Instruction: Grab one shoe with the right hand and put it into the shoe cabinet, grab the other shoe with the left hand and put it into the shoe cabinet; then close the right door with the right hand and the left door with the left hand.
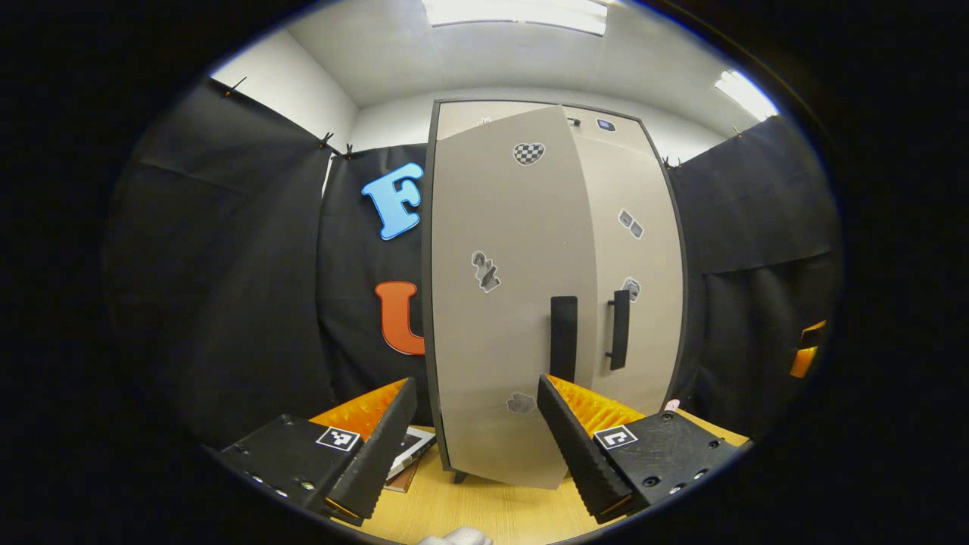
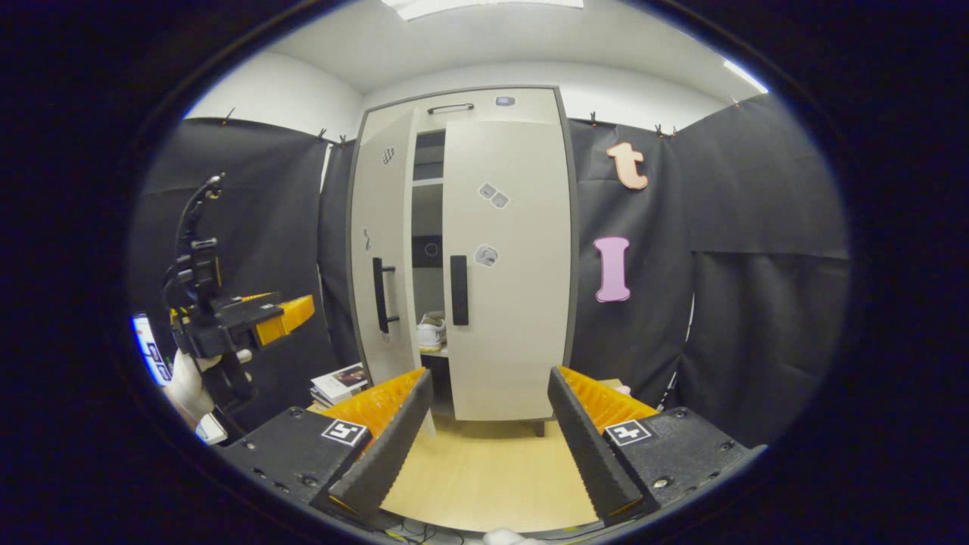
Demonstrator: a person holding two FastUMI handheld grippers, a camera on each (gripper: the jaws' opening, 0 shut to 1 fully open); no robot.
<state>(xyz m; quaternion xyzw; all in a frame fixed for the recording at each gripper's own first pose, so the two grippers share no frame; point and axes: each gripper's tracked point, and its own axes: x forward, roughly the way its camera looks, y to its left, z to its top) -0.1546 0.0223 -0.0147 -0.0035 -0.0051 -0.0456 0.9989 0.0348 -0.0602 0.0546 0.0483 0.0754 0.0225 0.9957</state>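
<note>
- Jaws on both grippers are gaping wide, holding nothing.
- Shoe [image 2: 431, 330] is sitting inside the cabinet [image 2: 462, 102], frame centre.
- Left door [image 1: 500, 303] is awaiting closing; pushing looks next.

A staged recording booth, not a real home: black cloth [image 2: 757, 227] clipped up as walls around a lone shoe cabinet [image 2: 507, 265] on a pale wooden bench [image 2: 484, 469], with checkered marker stickers [image 1: 528, 153] on its doors and office ceiling lights [image 1: 515, 14] overhead.
</note>
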